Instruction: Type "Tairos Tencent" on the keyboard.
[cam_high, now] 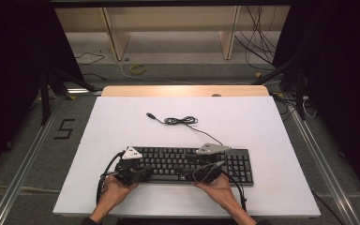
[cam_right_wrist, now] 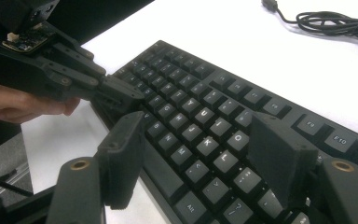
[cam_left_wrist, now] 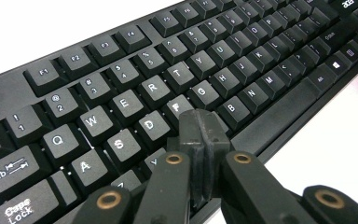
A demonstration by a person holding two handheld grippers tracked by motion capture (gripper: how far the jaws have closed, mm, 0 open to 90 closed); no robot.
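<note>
A black keyboard (cam_high: 178, 161) lies near the front of the white tabletop (cam_high: 262, 131). Its cable (cam_high: 180, 121) is coiled behind it and ends in a loose USB plug (cam_high: 149, 114). My left gripper (cam_high: 145, 172) rests low over the keyboard's left half. Its jaws are shut with nothing between them, and the tips (cam_left_wrist: 203, 123) sit over the keys just below F (cam_left_wrist: 176, 105). My right gripper (cam_high: 199, 172) hovers over the keyboard's (cam_right_wrist: 200, 107) middle keys, its jaws open wide and empty. The right gripper view also has the shut left gripper (cam_right_wrist: 121, 93) at the keyboard's front edge.
The person's hands (cam_high: 220, 187) come in over the table's front edge. White surface lies free behind and beside the keyboard. Past the wooden far edge (cam_high: 183, 90) are a grey floor with loose cables (cam_high: 138, 69) and a wooden shelf frame (cam_high: 117, 33). Metal rails (cam_high: 23, 173) flank the table.
</note>
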